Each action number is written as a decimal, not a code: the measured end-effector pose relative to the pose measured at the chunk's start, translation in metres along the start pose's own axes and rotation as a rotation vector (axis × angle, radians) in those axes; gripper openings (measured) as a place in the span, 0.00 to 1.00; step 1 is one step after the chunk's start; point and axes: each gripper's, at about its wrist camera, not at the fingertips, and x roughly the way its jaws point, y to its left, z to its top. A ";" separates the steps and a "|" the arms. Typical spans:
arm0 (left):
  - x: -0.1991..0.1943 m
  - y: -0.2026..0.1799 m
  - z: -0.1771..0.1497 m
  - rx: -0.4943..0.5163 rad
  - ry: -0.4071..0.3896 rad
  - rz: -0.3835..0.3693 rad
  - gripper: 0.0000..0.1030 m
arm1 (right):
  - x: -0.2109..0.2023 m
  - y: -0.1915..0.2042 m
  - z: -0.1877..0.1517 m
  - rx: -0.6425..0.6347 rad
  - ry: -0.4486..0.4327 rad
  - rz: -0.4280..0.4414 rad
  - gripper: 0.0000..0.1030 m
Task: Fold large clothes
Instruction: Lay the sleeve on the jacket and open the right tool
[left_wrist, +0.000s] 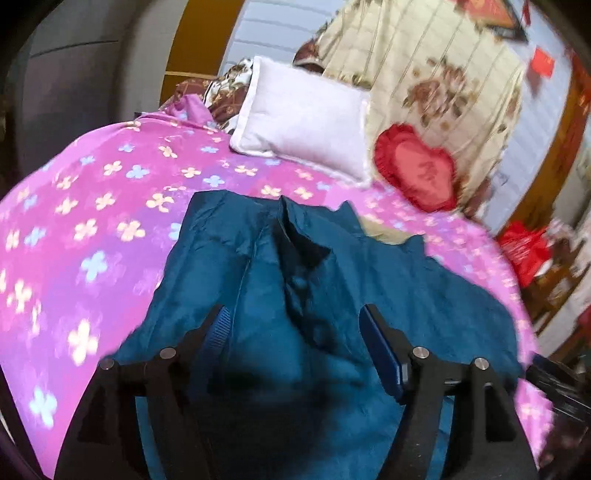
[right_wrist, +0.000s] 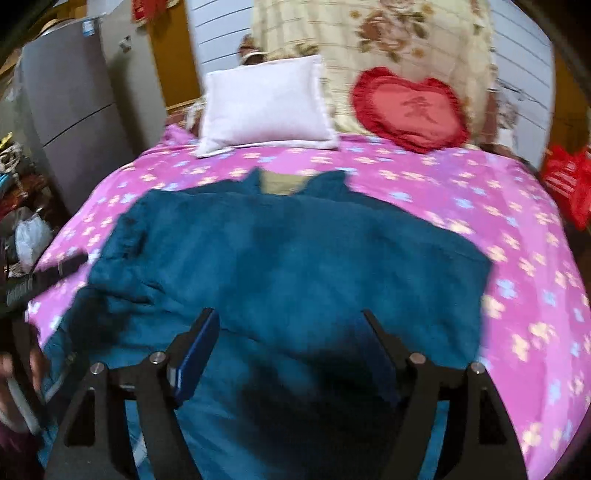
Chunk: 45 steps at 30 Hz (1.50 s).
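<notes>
A large teal garment (left_wrist: 295, 288) lies spread on a pink flowered bedsheet (left_wrist: 92, 206), its collar toward the pillows. My left gripper (left_wrist: 295, 325) is open and empty, hovering just above the garment's near part. In the right wrist view the same garment (right_wrist: 295, 251) lies flat, its collar (right_wrist: 295, 181) at the far end. My right gripper (right_wrist: 290, 325) is open and empty above the garment's near edge. The left gripper (right_wrist: 40, 280) shows as a blurred dark shape at the left.
A white pillow (right_wrist: 262, 107) and a red heart cushion (right_wrist: 410, 107) sit at the bed's head against a cream flowered quilt (right_wrist: 388, 33). A grey refrigerator (right_wrist: 70, 107) stands left of the bed. Red bags (right_wrist: 565, 181) stand at the right.
</notes>
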 end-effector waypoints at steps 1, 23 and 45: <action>0.011 -0.002 0.004 0.000 0.024 0.010 0.52 | -0.006 -0.013 -0.004 0.017 -0.004 -0.016 0.77; -0.010 0.037 0.013 0.019 0.003 0.073 0.25 | 0.087 -0.094 0.007 0.211 0.032 -0.268 0.71; 0.072 0.002 -0.003 0.134 0.068 0.252 0.50 | 0.132 -0.058 0.040 0.111 0.000 -0.284 0.75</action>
